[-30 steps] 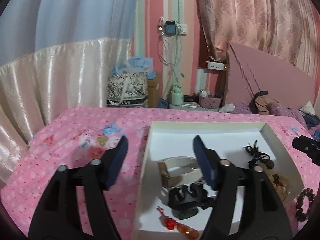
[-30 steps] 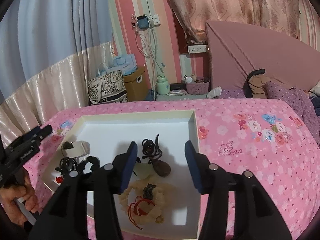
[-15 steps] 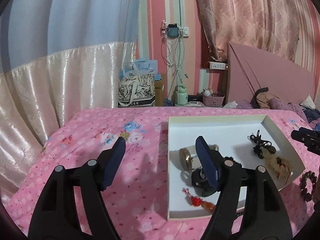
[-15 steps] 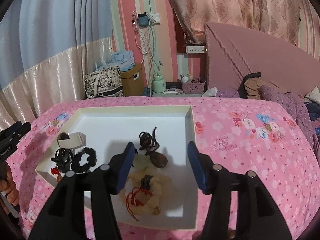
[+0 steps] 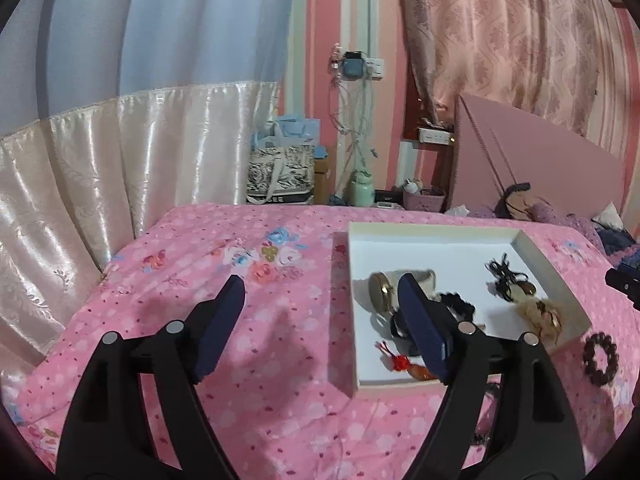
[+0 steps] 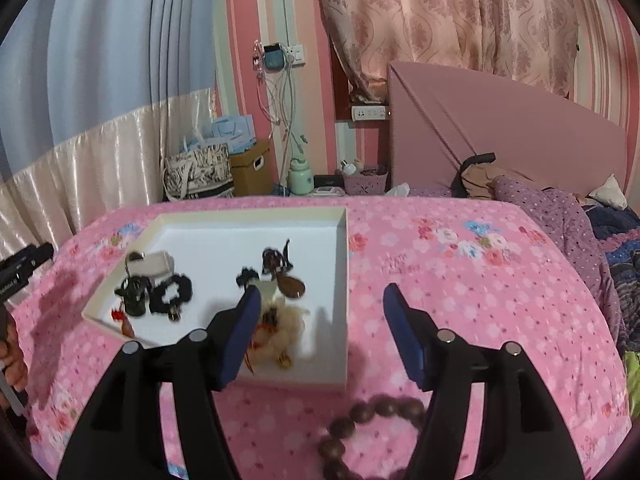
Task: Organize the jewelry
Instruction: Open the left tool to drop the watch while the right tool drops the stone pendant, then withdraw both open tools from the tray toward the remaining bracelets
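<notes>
Right wrist view: right hand-held gripper (image 6: 322, 316), jaws just widened and empty, above a bead bracelet (image 6: 372, 428) on the bed (image 6: 460, 280); left hand-held gripper (image 5: 320, 312) likewise released beside the white tray (image 5: 440, 236).

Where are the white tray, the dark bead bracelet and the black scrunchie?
white tray (image 6: 256, 240): right wrist view, bare floor.
dark bead bracelet (image 6: 362, 411): right wrist view, a bead.
black scrunchie (image 6: 171, 294): right wrist view, its ring.

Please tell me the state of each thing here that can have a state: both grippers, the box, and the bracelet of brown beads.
left gripper: open, empty, jaws just opening.
right gripper: open, empty, jaws just opening.
white box: lidless, holds jewelry.
brown bead bracelet: on the bedspread, outside the box.
</notes>
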{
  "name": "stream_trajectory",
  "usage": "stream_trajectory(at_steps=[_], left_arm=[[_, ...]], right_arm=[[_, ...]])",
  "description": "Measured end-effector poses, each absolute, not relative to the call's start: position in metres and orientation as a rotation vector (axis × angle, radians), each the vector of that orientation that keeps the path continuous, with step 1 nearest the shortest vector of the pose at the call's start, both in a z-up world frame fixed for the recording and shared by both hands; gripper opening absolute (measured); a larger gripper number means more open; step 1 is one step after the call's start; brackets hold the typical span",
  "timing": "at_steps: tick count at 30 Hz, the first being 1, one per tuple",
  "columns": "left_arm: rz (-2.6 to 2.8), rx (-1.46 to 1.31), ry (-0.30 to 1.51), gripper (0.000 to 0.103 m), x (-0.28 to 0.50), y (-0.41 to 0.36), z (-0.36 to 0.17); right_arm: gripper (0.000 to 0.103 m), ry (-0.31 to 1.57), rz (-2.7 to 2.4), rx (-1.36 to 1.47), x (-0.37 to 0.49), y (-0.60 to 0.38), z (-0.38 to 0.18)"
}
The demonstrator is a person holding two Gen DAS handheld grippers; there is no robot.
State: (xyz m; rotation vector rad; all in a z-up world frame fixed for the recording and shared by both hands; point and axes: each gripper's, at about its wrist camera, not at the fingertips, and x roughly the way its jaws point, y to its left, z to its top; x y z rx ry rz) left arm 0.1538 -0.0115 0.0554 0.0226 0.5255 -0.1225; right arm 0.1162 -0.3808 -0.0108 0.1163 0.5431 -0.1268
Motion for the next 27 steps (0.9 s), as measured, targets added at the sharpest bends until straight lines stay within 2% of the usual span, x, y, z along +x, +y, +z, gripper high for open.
stream_trajectory(at_steps=[9, 12, 27], left_arm=[[-0.128, 0.030, 0.538, 0.079, 0.147, -0.010, 0.019], [-0.137, 0.039, 0.559, 0.080, 0.150, -0.012, 0.012], [-0.150, 0.057, 0.577, 0.080, 0.150, -0.020, 0.004]], right_arm=[[0.064, 0.541, -0.142, 0.116, 0.109, -0.377, -0.039], [0.069, 0.535, -0.152, 0.085, 0.106, -0.371, -0.039], [0.069, 0.551, -0.152, 0.091, 0.102, -0.374, -0.042]])
